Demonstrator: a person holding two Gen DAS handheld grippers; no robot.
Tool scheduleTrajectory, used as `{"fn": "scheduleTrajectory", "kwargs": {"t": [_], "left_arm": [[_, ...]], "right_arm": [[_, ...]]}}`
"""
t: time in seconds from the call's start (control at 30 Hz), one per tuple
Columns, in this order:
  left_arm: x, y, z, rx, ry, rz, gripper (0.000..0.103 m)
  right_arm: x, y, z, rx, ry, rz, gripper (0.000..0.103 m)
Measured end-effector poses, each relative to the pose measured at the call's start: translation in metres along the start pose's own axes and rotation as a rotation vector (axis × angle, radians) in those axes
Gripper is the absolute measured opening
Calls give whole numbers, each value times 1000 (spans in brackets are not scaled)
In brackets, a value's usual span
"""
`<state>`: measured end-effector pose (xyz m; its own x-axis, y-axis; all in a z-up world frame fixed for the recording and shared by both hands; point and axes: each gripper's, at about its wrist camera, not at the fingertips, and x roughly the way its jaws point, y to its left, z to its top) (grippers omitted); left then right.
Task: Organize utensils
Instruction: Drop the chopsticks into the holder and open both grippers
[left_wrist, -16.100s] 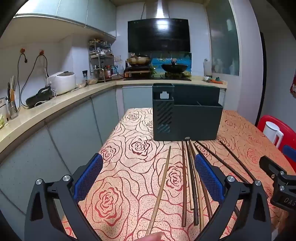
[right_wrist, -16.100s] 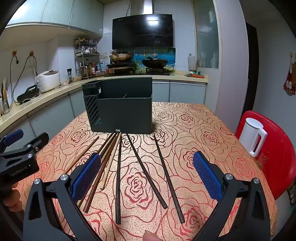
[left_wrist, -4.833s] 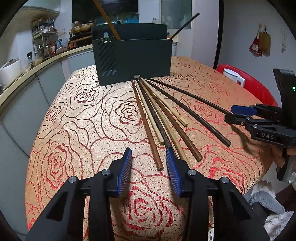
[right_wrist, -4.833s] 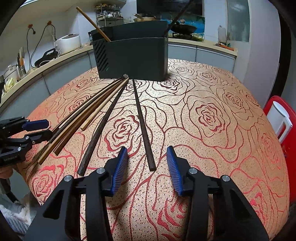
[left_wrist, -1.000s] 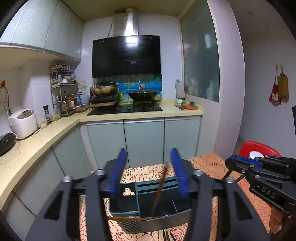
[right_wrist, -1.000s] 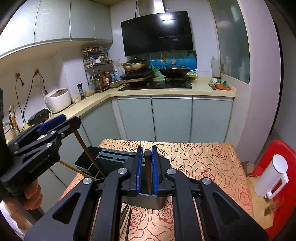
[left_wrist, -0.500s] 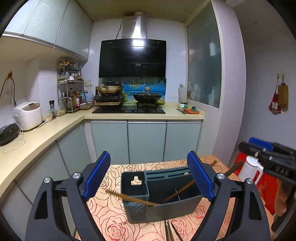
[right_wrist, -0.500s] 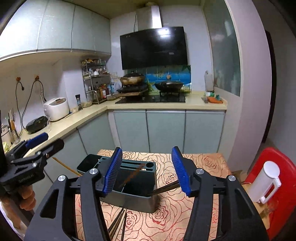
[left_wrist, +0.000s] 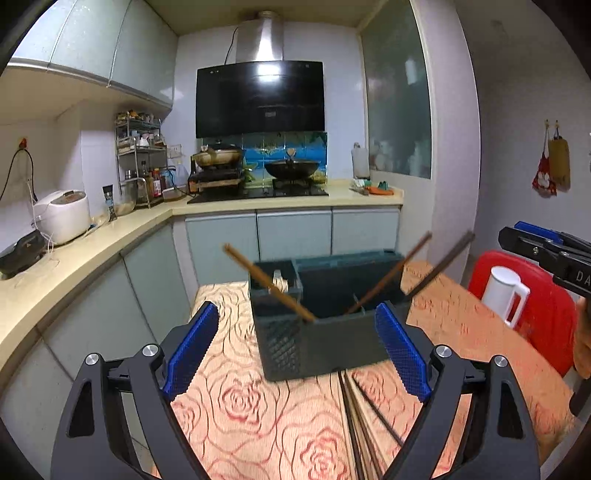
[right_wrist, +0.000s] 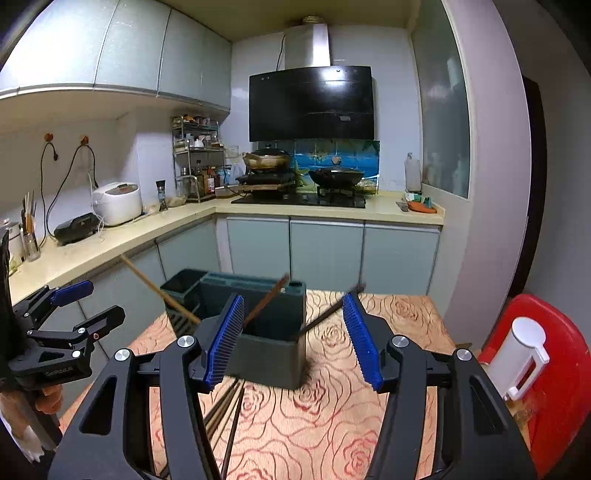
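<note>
Three chopsticks (left_wrist: 388, 278) lean in the holder (left_wrist: 325, 343) (several chopsticks on the table (left_wrist: 364, 424) remain near it), left gripper (left_wrist: 295, 350) and right gripper (right_wrist: 293, 338) both spread empty.

left tool (left_wrist: 297, 349) spread wide, right tool (right_wrist: 295, 338) likewise, both empty

Table (left_wrist: 236, 424) w/ rose-print cloth, dark utensil caddy (left_wrist: 321, 343) on it, approx 5 loose chopsticks (left_wrist: 364, 424) in front

Matt dark plastic utensil holder (left_wrist: 325, 332) with a perforated left side; wooden-looking chopsticks (left_wrist: 271, 286) inside; rose-patterned cloth on the table (left_wrist: 258, 417); ribbed blue pads (right_wrist: 225, 338); glossy black range hood (left_wrist: 260, 98) far off
</note>
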<state>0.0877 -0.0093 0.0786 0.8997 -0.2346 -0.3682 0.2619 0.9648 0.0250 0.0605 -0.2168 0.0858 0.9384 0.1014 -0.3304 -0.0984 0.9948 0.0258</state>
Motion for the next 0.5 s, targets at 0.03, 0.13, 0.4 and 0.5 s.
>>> {"fn": "scheduleTrajectory", "kwargs": {"t": [0.03, 0.13, 0.4, 0.5], "left_arm": [[-2, 0, -5, -2, 4, 1, 84], [-8, 0, -24, -3, 17, 10, 84], [-15, 6, -75, 4, 90, 34, 84], [-15, 7, -90, 10, 116, 38, 84]], "right_arm": [[-1, 1, -8, 1, 5, 0, 54], [-3, 5, -25, -7, 20, -6, 54], [-5, 14, -79, -37, 94, -16, 55], [-7, 20, -101, -51, 130, -13, 55]]}}
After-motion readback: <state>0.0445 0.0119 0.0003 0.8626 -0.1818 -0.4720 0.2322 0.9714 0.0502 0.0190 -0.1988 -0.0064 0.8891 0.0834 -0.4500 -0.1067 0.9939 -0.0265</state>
